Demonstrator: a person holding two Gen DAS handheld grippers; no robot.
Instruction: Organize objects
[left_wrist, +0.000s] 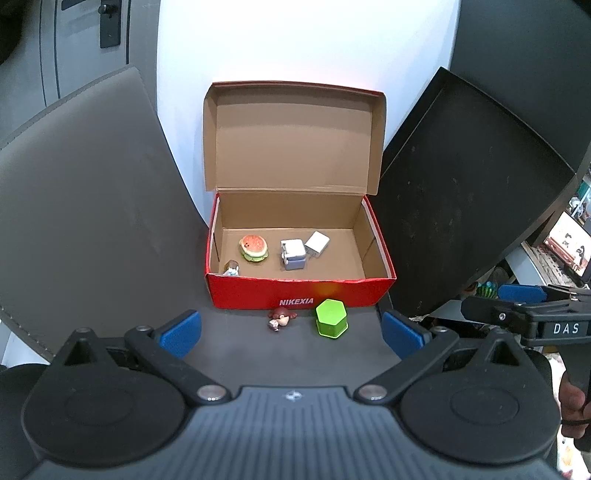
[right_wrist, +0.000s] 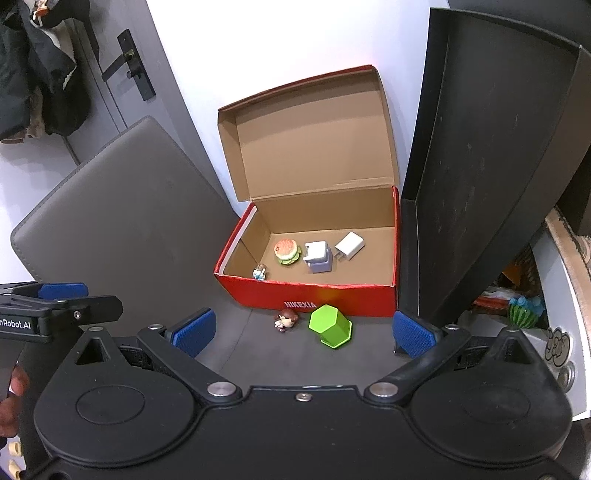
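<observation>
Both tools (left_wrist: 291, 332) (right_wrist: 303, 330) gape empty; two toys outside box (left_wrist: 295, 291), four inside.

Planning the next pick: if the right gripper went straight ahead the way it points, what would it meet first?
Probably the green hexagonal cup lying just before the red box; the right gripper is open, though depth is unclear.

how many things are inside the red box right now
4 in the box: a small figure at the front-left corner, a burger toy, a lavender cube mid-floor, a white charger right of it. None seem hidden.
</observation>
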